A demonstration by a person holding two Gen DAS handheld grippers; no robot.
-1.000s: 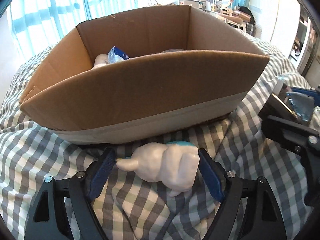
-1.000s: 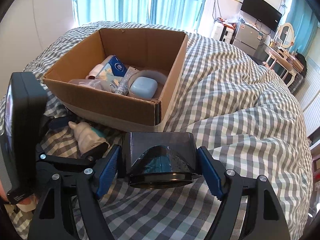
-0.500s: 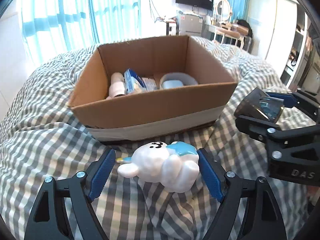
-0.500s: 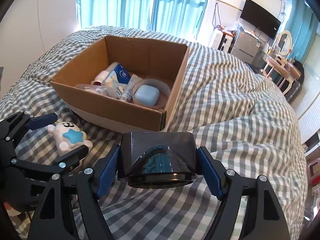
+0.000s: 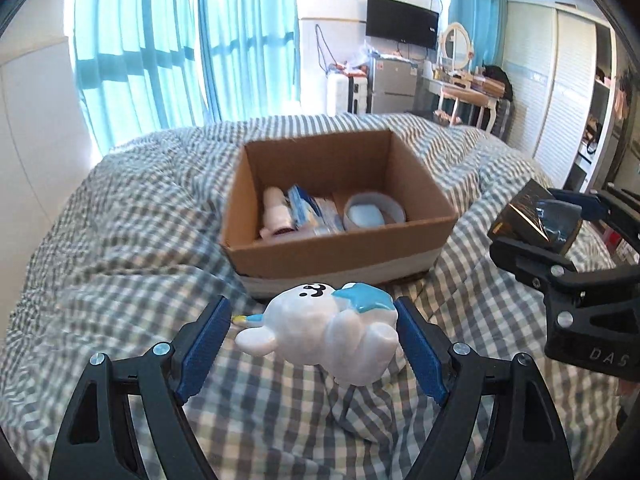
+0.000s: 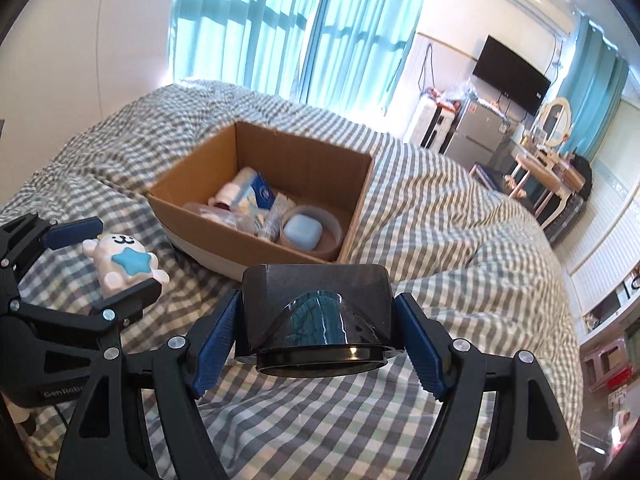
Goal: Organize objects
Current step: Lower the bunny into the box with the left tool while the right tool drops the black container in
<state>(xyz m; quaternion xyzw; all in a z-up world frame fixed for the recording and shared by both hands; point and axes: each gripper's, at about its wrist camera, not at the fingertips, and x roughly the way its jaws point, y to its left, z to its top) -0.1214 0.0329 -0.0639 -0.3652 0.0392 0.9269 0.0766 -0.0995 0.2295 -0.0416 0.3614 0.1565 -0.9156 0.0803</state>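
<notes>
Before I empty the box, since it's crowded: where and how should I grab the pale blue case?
Take the pale blue case by its two flat opposite sides, coming straight down from above. It lies flat inside the round ring near the box's front corner, so only its top is exposed; ring and cardboard walls block any sideways approach.

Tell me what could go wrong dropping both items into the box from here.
The white figurine is rounded and glossy, pinched at its ends by the left tongs, so it may slip or twist out. The cardboard box is already crowded along its near side, so the black container in the right tongs could land on the blue case.
</notes>
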